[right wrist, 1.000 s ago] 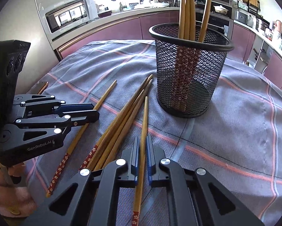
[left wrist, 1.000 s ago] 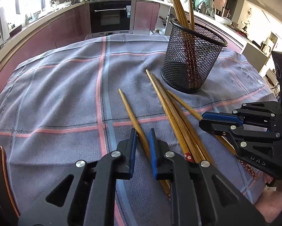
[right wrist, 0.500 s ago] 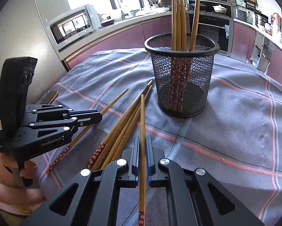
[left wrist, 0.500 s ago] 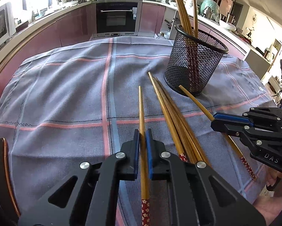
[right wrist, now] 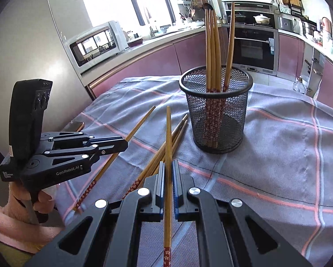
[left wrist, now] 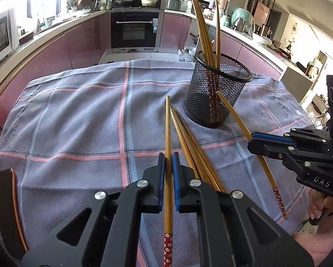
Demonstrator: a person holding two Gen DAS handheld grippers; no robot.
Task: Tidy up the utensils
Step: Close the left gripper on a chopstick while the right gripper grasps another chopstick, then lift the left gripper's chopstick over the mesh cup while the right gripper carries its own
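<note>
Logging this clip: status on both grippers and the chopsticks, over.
Left gripper shut on one chopstick. Right gripper shut on another chopstick. Mesh cup upright, four chopsticks inside. Loose chopsticks on the cloth; nothing blocking the cup.

A grey checked cloth with pink and pale blue stripes (left wrist: pixel 77 120) covers the counter. Behind it, a black built-in oven (left wrist: pixel 135 30) sits among mauve cabinet fronts (left wrist: pixel 77 44). A white ceramic lidded pot (left wrist: pixel 148 1) stands above the oven. A white microwave (right wrist: pixel 97 42) rests near the bright window (right wrist: pixel 113 0).
</note>
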